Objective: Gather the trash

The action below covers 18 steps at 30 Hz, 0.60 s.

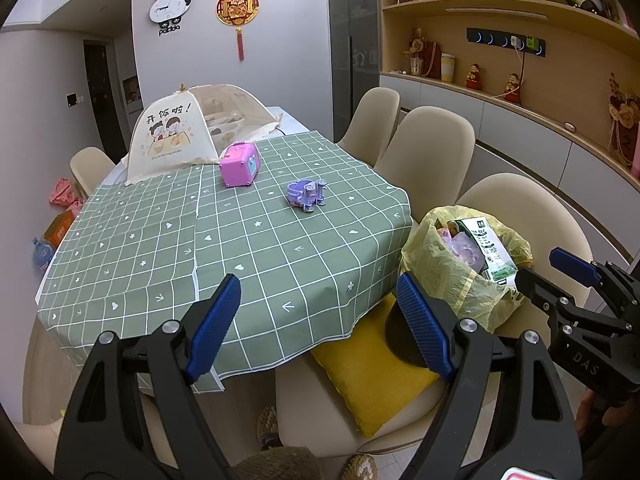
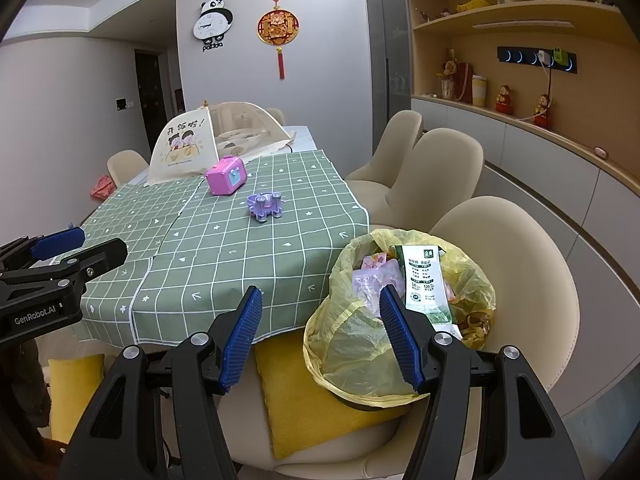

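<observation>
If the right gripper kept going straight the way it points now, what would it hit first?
Probably the yellow trash bag. The open right gripper points at the bag's near left wall, where it sits on a chair beside the table. Depth is uncertain.

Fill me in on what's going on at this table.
A person is clearing trash with a hand-held gripper in each hand. The left hand-held gripper and the right hand-held gripper are both open and empty. The yellow trash bag sits on a chair cushion beside the table, already holding a milk carton and wrappers. Only a pink toy box and a purple toy lie on the green tablecloth.
</observation>
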{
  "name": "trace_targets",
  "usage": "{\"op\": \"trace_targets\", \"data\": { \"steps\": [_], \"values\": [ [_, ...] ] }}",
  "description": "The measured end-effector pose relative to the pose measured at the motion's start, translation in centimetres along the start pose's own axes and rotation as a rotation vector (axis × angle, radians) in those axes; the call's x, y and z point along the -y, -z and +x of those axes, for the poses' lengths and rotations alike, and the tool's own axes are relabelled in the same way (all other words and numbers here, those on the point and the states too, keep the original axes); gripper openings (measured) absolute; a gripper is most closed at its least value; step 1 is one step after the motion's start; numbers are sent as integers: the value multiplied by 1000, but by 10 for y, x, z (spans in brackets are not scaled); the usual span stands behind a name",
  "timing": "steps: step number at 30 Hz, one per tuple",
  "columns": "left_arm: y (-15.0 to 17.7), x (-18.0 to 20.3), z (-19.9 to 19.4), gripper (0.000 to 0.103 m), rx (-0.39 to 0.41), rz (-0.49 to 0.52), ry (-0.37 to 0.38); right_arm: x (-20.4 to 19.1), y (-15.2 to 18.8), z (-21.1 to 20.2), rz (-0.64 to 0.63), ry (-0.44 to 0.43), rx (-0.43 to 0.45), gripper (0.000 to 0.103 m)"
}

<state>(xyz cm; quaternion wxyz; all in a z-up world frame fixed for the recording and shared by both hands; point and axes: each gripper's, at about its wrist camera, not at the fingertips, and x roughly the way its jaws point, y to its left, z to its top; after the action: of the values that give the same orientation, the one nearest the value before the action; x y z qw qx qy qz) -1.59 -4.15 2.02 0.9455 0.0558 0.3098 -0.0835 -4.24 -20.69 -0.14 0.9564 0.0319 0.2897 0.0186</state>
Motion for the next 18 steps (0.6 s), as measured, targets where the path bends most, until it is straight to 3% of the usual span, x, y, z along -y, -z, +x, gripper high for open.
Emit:
{"op": "trace_targets", "data": {
  "steps": [18],
  "values": [
    [-1,-1,4,76,-4,1,6,4,1,2,0,4,-6,58]
  ]
}}
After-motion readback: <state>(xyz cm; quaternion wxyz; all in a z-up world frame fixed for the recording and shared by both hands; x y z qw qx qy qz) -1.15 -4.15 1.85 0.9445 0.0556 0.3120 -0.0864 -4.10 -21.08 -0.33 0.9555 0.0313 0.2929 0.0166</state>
